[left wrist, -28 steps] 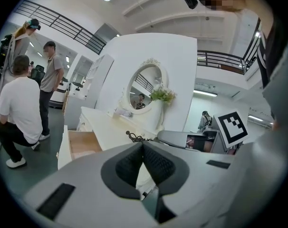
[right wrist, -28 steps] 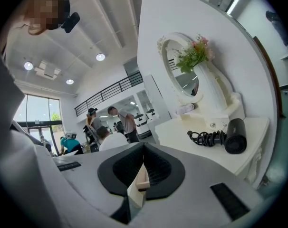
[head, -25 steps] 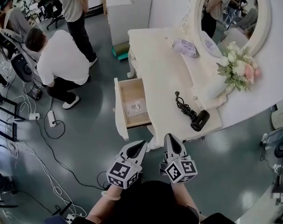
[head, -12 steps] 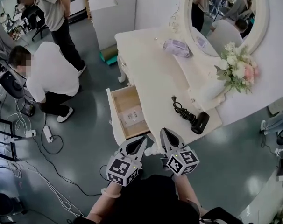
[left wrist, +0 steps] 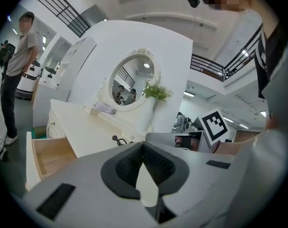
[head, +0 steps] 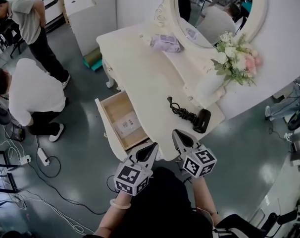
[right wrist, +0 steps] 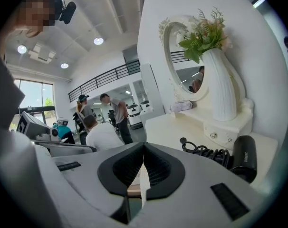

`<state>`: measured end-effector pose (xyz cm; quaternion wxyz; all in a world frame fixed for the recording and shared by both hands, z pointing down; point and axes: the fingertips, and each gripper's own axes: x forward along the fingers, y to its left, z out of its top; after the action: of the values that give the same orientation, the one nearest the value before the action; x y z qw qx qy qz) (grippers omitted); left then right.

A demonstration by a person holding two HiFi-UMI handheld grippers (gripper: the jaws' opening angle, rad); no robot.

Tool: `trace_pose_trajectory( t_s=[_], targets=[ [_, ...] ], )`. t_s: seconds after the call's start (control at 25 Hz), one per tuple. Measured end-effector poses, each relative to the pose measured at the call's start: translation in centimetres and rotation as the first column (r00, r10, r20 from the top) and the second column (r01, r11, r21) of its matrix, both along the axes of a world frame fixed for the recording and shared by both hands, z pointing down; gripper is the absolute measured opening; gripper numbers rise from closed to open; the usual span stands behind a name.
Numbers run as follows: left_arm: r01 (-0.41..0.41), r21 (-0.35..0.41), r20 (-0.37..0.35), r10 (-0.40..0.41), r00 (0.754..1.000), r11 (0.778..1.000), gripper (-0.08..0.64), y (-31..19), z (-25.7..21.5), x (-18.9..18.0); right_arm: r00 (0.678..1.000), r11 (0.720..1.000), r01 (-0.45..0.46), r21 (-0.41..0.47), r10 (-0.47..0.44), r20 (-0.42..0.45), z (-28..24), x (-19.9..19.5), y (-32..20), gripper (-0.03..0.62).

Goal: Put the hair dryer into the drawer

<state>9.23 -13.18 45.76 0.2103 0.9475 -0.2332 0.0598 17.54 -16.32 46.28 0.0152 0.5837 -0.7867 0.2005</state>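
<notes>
A black hair dryer (head: 202, 121) lies on the white dressing table (head: 140, 68) near its near right corner, with its coiled cord (head: 179, 110) beside it. It also shows in the right gripper view, hair dryer (right wrist: 244, 158) at the right with its cord (right wrist: 203, 151). The table's wooden drawer (head: 115, 105) stands pulled out to the left, with a flat packet (head: 126, 125) inside. My left gripper (head: 152, 147) and right gripper (head: 177, 133) hover side by side at the table's near end. Both are shut and hold nothing. The right gripper is a short way from the dryer.
A vase of flowers (head: 234, 63), an oval mirror (head: 214, 9) and a purple packet (head: 165, 42) stand along the table's back. A crouching person (head: 31, 95) and a standing person (head: 33, 19) are left of the drawer. Cables (head: 41, 157) trail over the floor.
Both grippers have moved a little forward, up to the table's near end, still shut. The head view has swung, so the table and the people sit farther left.
</notes>
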Motion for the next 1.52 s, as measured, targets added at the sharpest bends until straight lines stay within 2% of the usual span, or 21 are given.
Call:
trace_pose_trajectory(
  t_s=[0.32, 0.48, 0.84, 0.92, 1.0, 1.08, 1.2, 1.32, 1.52],
  targets=[
    [-0.063, -0.007, 0.008, 0.063, 0.998, 0.998, -0.006, 0.5, 0.5, 3.8, 0.999, 0.999, 0.032, -0.037, -0.034, -0.043, 0.1, 2.5, 0.2, 0.029],
    [-0.075, -0.019, 0.010, 0.075, 0.997, 0.997, -0.006, 0.3, 0.7, 5.7, 0.990, 0.994, 0.077, -0.072, -0.085, -0.111, 0.6, 3.6, -0.4, 0.034],
    [-0.065, -0.050, 0.029, 0.067, 0.997, 0.997, -0.006, -1.2, 1.4, 9.5, 0.975, 0.979, 0.153, -0.131, -0.172, -0.144, 1.2, 6.8, -3.3, 0.043],
    [-0.051, -0.056, 0.038, 0.053, 0.998, 0.997, -0.006, -1.7, 1.6, 9.9, 0.966, 0.972, 0.176, -0.154, -0.201, -0.163, 1.6, 7.4, -4.0, 0.069],
    [-0.030, -0.064, 0.047, 0.033, 0.998, 0.998, -0.006, -2.2, 1.9, 10.1, 0.944, 0.959, 0.212, -0.191, -0.251, -0.212, 2.4, 7.9, -4.5, 0.092],
    [-0.009, -0.071, 0.054, 0.013, 0.998, 0.997, -0.006, -2.7, 2.2, 10.1, 0.905, 0.934, 0.260, -0.247, -0.325, -0.275, 3.7, 8.2, -5.0, 0.140],
    [0.013, -0.082, 0.069, -0.007, 0.998, 0.997, -0.006, -3.4, 2.8, 10.1, 0.826, 0.872, 0.328, -0.363, -0.451, -0.337, 6.1, 8.2, -5.2, 0.261],
    [0.030, -0.094, 0.082, -0.022, 0.996, 0.995, -0.006, -3.9, 3.4, 10.3, 0.768, 0.831, 0.344, -0.437, -0.517, -0.378, 8.2, 8.5, -5.2, 0.268],
    [0.051, -0.116, 0.093, -0.040, 0.995, 0.992, -0.006, -4.7, 4.1, 10.6, 0.723, 0.801, 0.330, -0.499, -0.555, -0.412, 10.0, 9.2, -5.9, 0.268]
  ],
)
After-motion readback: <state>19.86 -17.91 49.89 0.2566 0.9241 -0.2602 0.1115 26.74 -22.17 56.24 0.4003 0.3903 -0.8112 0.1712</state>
